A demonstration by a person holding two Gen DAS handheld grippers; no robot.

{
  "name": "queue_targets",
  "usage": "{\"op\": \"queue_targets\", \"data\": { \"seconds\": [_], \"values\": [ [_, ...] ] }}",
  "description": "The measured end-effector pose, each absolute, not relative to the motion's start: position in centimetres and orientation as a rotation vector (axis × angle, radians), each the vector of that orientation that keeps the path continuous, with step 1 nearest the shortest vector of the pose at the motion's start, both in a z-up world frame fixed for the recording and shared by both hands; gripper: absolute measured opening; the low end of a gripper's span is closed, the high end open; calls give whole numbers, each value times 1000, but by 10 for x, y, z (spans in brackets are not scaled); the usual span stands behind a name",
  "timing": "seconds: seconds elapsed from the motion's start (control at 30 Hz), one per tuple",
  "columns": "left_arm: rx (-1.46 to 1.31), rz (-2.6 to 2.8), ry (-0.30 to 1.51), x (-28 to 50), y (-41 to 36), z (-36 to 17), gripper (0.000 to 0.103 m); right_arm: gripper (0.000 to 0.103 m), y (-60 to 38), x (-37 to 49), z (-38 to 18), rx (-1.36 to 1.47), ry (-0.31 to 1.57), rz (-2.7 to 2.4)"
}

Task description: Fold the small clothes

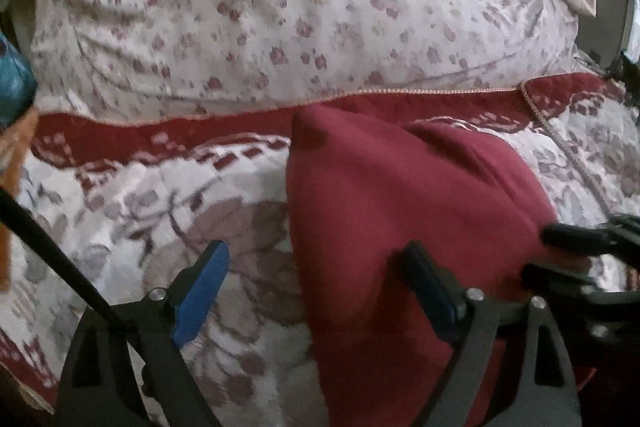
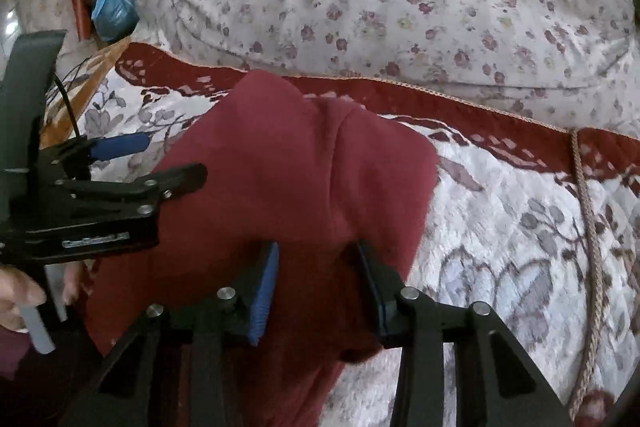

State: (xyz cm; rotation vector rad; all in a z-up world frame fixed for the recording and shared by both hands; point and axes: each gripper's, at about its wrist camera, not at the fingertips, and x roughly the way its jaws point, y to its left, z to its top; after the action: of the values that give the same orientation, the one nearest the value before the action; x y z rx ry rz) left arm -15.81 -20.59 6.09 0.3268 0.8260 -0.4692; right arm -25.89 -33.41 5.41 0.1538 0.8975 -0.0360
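1. A dark red garment (image 1: pixel 400 211) lies bunched on a patterned bedspread (image 1: pixel 120 211), filling the lower centre and right of the left wrist view and the centre of the right wrist view, with a flowered pillow (image 1: pixel 280 7) across the top of both frames.

2. The left gripper (image 1: pixel 316 291) stands wide open at the bottom of its own view: one blue pad sits over the bedspread and the other over the cloth's left edge, neither pressing on the fabric.

3. The right gripper (image 2: pixel 320 291), bottom centre of its view, has its jaws set narrower with red cloth lying between them; whether the pads actually pinch the fabric cannot be told.

4. At the left edge of the right wrist view, the left gripper appears side-on, a hand (image 2: pixel 24 295) holding it from below.

5. The garment looks doubled over but lumpy, with a raised ridge near its top; judged from this, folding is under way, with smoothing and a final fold probably left.
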Motion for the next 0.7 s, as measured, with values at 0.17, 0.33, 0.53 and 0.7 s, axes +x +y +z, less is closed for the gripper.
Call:
{"op": "queue_targets", "data": {
  "seconds": [0.17, 0.33, 0.53, 0.7],
  "values": [
    [294, -485, 806, -168, -199, 71, 88, 75, -333, -279, 76, 253, 847, -75],
    [276, -447, 730, -179, -187, 89, 89, 80, -332, -291, 91, 319, 819, -161],
    [232, -445, 707, -182, -178, 99, 93, 87, -319, -292, 100, 286, 794, -251],
    [224, -426, 665, -184, -173, 106, 93, 90, -308, -288, 101, 236, 800, -302]
  ]
}}
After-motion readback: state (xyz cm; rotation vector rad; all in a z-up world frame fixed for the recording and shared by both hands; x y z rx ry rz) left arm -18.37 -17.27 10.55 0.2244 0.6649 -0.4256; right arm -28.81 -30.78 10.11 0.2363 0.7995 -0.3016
